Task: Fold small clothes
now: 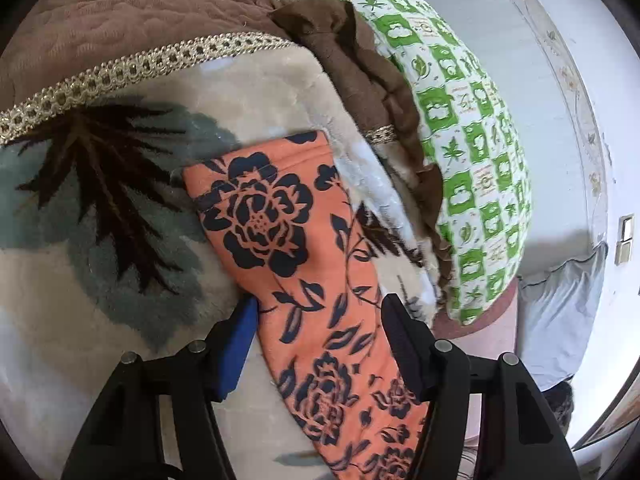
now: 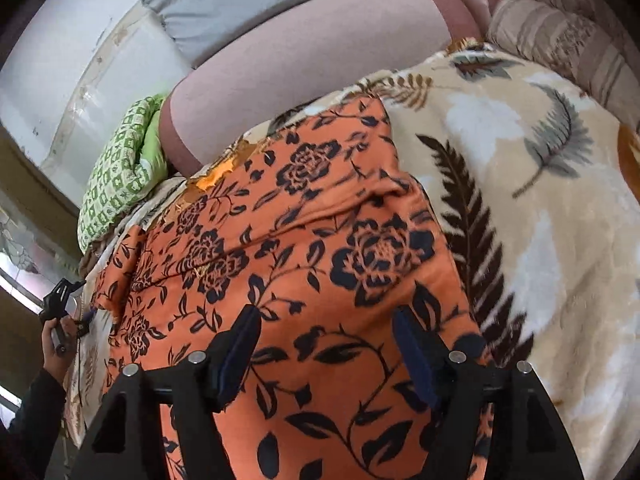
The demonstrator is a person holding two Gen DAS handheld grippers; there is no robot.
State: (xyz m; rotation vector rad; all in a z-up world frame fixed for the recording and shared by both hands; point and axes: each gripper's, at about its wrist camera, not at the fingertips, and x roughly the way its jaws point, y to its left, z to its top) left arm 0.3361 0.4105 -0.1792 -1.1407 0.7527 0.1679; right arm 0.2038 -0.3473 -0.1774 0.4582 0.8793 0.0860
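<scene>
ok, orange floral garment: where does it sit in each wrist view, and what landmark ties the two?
Left wrist: the orange floral garment runs as a narrow strip from centre to the bottom edge, between the open left gripper fingers.
Right wrist: it fills the centre and lower frame, spread wide under the open right gripper.
Shared landmark: green-and-white checked cloth, right of the garment in the left view, left in the right.

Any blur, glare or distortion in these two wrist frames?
Left wrist: sharp, strong fisheye bending at the rim, black vignette corners; orange floral garment crisp, white wall evenly lit. Right wrist: slight motion blur on the garment and leaf-print blanket; small glare patch on the fabric's upper-left edge.
</scene>
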